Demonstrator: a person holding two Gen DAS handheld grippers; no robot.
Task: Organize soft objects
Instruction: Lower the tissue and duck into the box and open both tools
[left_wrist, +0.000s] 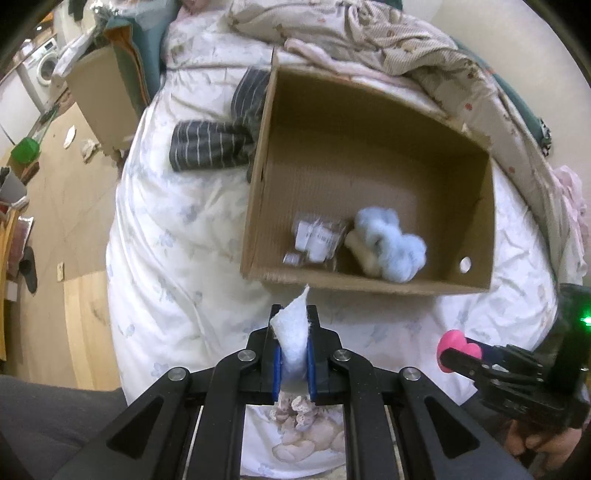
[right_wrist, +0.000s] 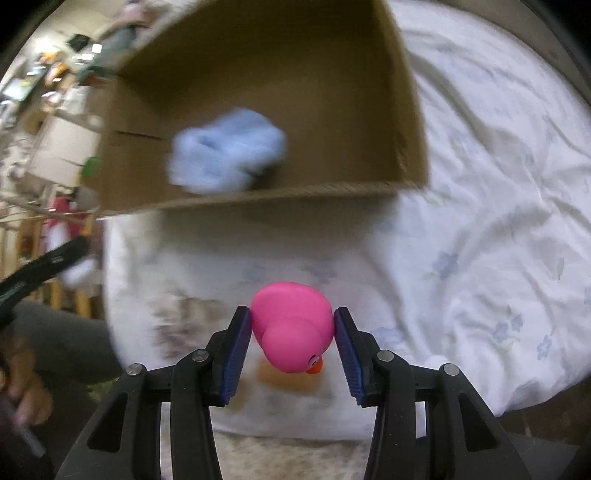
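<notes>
An open cardboard box (left_wrist: 369, 122) lies on the white bed; it also shows in the right wrist view (right_wrist: 332, 190). Inside it are a fluffy light-blue soft toy (left_wrist: 391, 243) (right_wrist: 225, 158), a cream bone-shaped piece (left_wrist: 364, 254) and small clear packets (left_wrist: 314, 240). My left gripper (left_wrist: 293, 321) is shut on a light-blue fuzzy soft piece (left_wrist: 293, 336), held just in front of the box's near wall. My right gripper (right_wrist: 291, 321) is shut on a pink rubber duck (right_wrist: 291, 326), held above the bed short of the box. The right gripper and duck (left_wrist: 458, 347) also show in the left wrist view.
A dark striped garment (left_wrist: 218, 136) lies on the bed left of the box. Crumpled bedding (left_wrist: 406, 48) is piled behind the box. A second cardboard box (left_wrist: 99, 96) stands off the bed's left side above the wooden floor (left_wrist: 55, 229).
</notes>
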